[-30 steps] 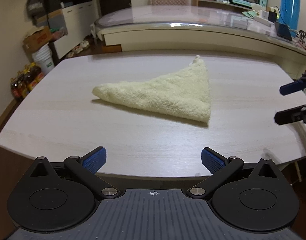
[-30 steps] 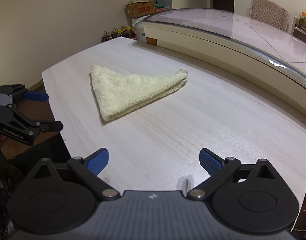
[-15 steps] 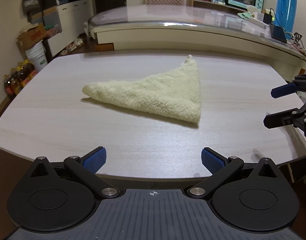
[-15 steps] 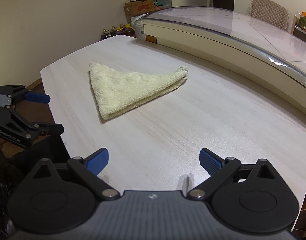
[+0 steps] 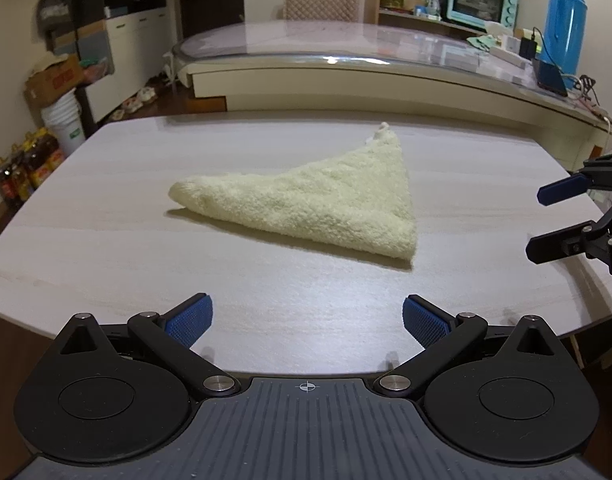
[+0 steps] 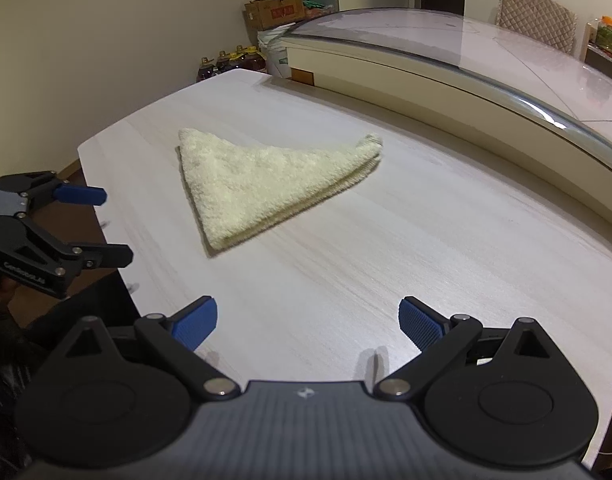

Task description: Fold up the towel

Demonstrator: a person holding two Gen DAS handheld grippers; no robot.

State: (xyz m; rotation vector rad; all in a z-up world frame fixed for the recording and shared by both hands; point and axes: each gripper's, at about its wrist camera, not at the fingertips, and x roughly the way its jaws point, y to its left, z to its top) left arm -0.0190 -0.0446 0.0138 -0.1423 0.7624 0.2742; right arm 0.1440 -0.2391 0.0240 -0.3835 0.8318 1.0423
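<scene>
The left claw [image 5: 303, 322] is wide open and holds nothing. Its two blue pads sit far apart, low over the near edge of the pale wooden bench [image 5: 105, 240]. Far off to the left of this claw, on the floor, stand some bottles [image 5: 25, 168], a white bucket [image 5: 63, 120] and a cardboard box [image 5: 53, 80]. Straight ahead of the claw, well apart from it, lies the towel [image 5: 318, 204]. It is cream and fluffy, folded into a flat triangle. One blunt corner points left, one thin corner points away, and one corner lies nearest, a bit to the right. Behind the bench is a long shiny table [image 5: 346, 52]. Far to the right on it stand a small green oven [image 5: 480, 2] and a tall blue jug [image 5: 564, 24]. At the right edge, the other claw [image 5: 546, 218] hangs over the bench edge, its fingers apart.

From the right claw [image 6: 308, 324], the left claw [image 6: 109, 226] shows at the far left, off the bench edge, open. The right claw is wide open too, with nothing in it, low over the bench near its edge. The towel [image 6: 261, 180] lies ahead of it and a little to the left, not touching either claw. Its layered folded edge faces the right claw.
</scene>
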